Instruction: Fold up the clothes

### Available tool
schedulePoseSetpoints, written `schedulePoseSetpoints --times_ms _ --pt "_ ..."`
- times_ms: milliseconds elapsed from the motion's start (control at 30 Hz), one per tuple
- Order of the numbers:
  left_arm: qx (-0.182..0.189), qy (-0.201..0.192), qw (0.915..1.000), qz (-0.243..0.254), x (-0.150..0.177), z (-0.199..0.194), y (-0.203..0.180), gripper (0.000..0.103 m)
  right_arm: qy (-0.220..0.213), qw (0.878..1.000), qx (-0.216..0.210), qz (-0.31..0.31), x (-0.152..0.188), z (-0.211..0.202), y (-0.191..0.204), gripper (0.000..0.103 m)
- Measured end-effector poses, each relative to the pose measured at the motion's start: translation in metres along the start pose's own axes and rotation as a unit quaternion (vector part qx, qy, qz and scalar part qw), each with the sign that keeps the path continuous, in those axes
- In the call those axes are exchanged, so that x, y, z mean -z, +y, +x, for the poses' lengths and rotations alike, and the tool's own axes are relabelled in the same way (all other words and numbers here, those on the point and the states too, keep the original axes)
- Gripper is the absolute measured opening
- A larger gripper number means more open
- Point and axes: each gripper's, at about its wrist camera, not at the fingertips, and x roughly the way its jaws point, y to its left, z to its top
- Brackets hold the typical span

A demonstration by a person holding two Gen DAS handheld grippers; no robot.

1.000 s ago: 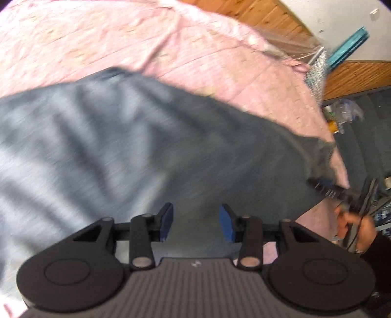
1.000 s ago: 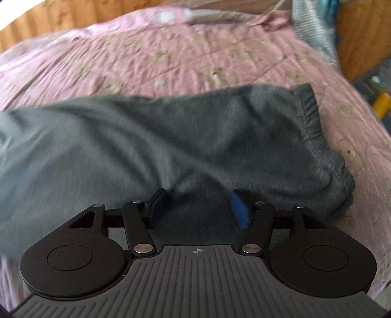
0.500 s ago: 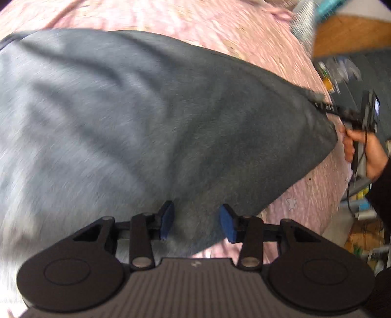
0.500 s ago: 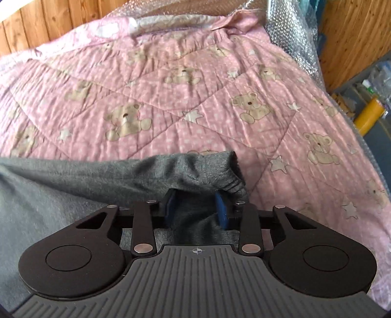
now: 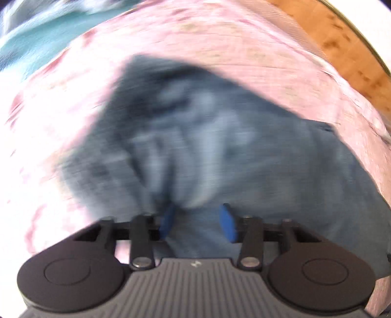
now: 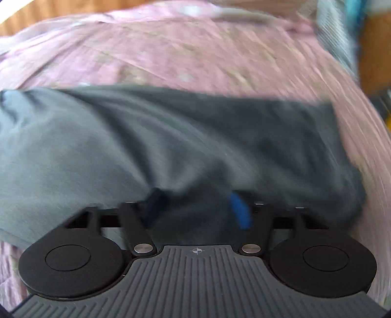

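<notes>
Left wrist view is heavily blurred. A pink quilt point(image 5: 244, 44) is seen covering the bed, and a grey garment point(image 5: 220, 151) is spread over it in rumpled folds. Wood panelling point(image 5: 342, 41) is visible at the upper right, and a teal cloth point(image 5: 44, 36) at the upper left, its nature not to be made out. The left gripper point(image 5: 196, 222) is held low over the near edge of the garment; its blue pads point(image 5: 228, 225) are shown apart with grey fabric between them, and whether the fabric is pressed cannot be told through the blur — its jaws have just been closing.

From the right wrist view, the same quilt point(image 6: 195, 49) is seen stretching away to a wood-panelled wall point(image 6: 44, 12) at the top left. A silvery wrapped bundle point(image 6: 334, 36) stands at the far right edge of the bed, beside more wood point(image 6: 374, 53). The garment point(image 6: 122, 137) lies across the bed from left to right, creased. The right gripper point(image 6: 198, 208) is set over its near edge with the jaws spread wide — they have just been opening — and dark fabric lies loose between the pads point(image 6: 240, 212).
</notes>
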Motion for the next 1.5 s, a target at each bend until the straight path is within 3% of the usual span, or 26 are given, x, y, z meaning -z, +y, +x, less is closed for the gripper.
schedulePoseSetpoints --times_ms 33,100,133,167,233,300,367,500,567,633,700,767,900,967,1067,1100,1167,1233,1300,1400,1500 --pt "0.012 0.002 0.9998 -0.015 -0.001 -0.005 0.018 0.004 0.012 1.000 0.016 0.013 0.001 -0.002 -0.006 0.071" --pt "0.026 -0.002 0.9992 -0.031 0.001 -0.014 0.026 0.008 0.027 0.997 0.065 0.026 -0.001 -0.010 -0.008 0.066" --pt "0.039 -0.011 0.9989 -0.025 -0.002 -0.020 0.024 0.025 0.022 0.995 0.096 0.015 -0.004 -0.016 0.000 0.056" --pt "0.056 -0.024 0.9981 -0.010 -0.004 -0.025 0.019 0.045 0.006 0.994 0.110 -0.001 -0.010 -0.025 0.014 0.052" --pt "0.087 -0.047 0.9948 0.023 -0.013 -0.029 0.002 0.053 -0.025 0.997 0.072 -0.014 -0.022 -0.038 0.052 0.052" --pt "0.109 -0.055 0.9910 0.056 -0.029 -0.023 -0.019 0.053 -0.046 0.999 0.020 -0.022 -0.032 -0.048 0.095 0.056" --pt "0.101 -0.064 0.9893 0.083 -0.048 -0.009 -0.032 0.053 -0.044 0.998 -0.036 -0.026 -0.035 -0.045 0.139 0.057" --pt "0.023 -0.043 0.9930 0.108 -0.073 0.021 -0.017 0.051 0.006 0.994 -0.104 -0.041 -0.018 -0.021 0.209 0.056" --pt "0.019 -0.029 0.9956 0.087 -0.083 0.029 0.001 0.020 0.009 0.994 -0.079 -0.080 0.006 -0.023 0.230 0.060" --pt "0.039 -0.017 0.9975 0.056 -0.089 0.023 0.022 0.017 0.010 0.993 -0.064 -0.095 0.022 -0.035 0.237 0.060" --pt "0.049 -0.019 0.9974 0.050 -0.083 0.014 0.023 0.025 0.031 0.994 -0.059 -0.089 0.031 -0.046 0.234 0.060" --pt "0.066 -0.023 0.9954 0.065 -0.073 0.005 0.011 0.050 0.023 0.994 -0.037 -0.100 0.034 -0.059 0.240 0.055" --pt "0.157 0.013 0.9813 0.110 -0.038 0.004 -0.040 0.051 -0.038 0.989 -0.085 -0.115 0.017 -0.081 0.295 0.055" --pt "0.179 0.044 0.9697 0.161 -0.010 0.014 -0.074 0.051 -0.050 0.982 -0.118 -0.138 0.008 -0.074 0.333 0.056" --pt "0.167 0.079 0.9566 0.225 0.032 0.032 -0.101 0.050 -0.019 0.976 -0.137 -0.169 0.020 -0.053 0.371 0.050" --pt "0.161 0.073 0.9536 0.244 0.043 0.030 -0.101 0.050 -0.008 0.974 -0.139 -0.179 0.028 -0.048 0.378 0.048" --pt "0.156 0.054 0.9477 0.273 0.058 0.022 -0.097 0.049 -0.018 0.971 -0.135 -0.198 0.050 -0.056 0.377 0.049" --pt "0.154 0.041 0.9483 0.275 0.064 0.019 -0.091 0.046 -0.023 0.970 -0.136 -0.202 0.063 -0.061 0.372 0.051" --pt "0.158 0.038 0.9525 0.258 0.061 0.021 -0.088 0.045 -0.022 0.968 -0.142 -0.205 0.061 -0.063 0.366 0.051" --pt "0.136 0.033 0.9595 0.244 0.053 0.018 -0.084 0.027 -0.036 0.964 -0.147 -0.217 0.047 -0.067 0.354 0.053" --pt "0.134 0.042 0.9707 0.195 0.043 0.016 -0.062 0.016 -0.038 0.973 -0.097 -0.207 0.031 -0.061 0.316 0.058"
